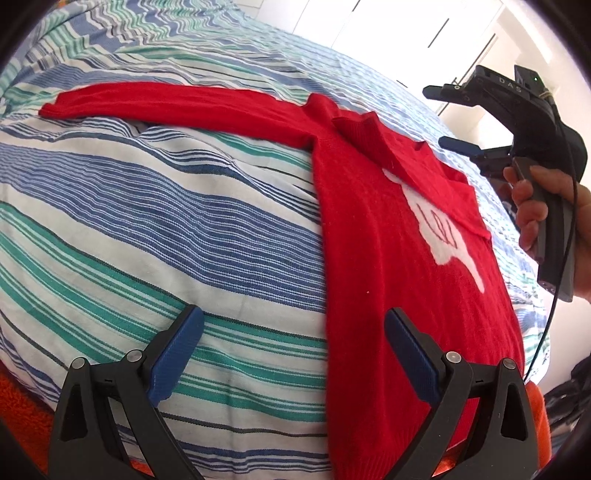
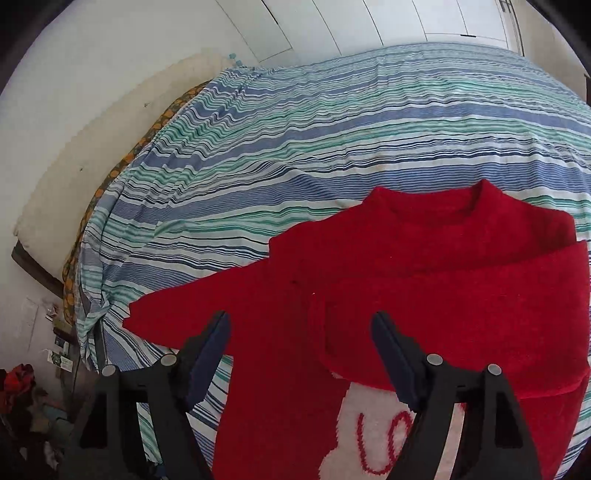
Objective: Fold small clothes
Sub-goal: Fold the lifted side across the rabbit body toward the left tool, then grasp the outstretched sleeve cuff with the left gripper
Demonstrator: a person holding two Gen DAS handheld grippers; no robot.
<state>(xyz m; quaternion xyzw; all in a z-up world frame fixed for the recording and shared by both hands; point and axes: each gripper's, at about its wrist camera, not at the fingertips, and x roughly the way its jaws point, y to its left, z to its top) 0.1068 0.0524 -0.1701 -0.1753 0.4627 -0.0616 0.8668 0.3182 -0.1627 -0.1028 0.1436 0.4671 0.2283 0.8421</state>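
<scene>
Left gripper [image 1: 291, 354] spread wide, nothing between the jaws, hovering over the near hem edge of the red sweater [image 1: 399, 266], one blue pad [image 1: 177, 354] above bare striped bedsheet [image 1: 147, 229], the other above red knit. Right gripper [image 2: 299, 354] also gaping open and empty, hanging right over the sweater chest, just above the white patch [image 2: 369, 435] with red lettering. Same right gripper seen from the left wrist camera off the far side of the sweater, fingers apart, held in a hand [image 1: 554, 221]. Sweater lying flat on the striped sheet, collar [image 2: 476, 199] pointing away from the right camera. One sleeve [image 1: 166, 107] stretched straight out from the sweater body across the sheet, the other sleeve [image 2: 461, 314] folded in over the chest, partly covering the white patch. White wardrobe doors [image 2: 369, 26] beyond the bed, past the sweater collar.
</scene>
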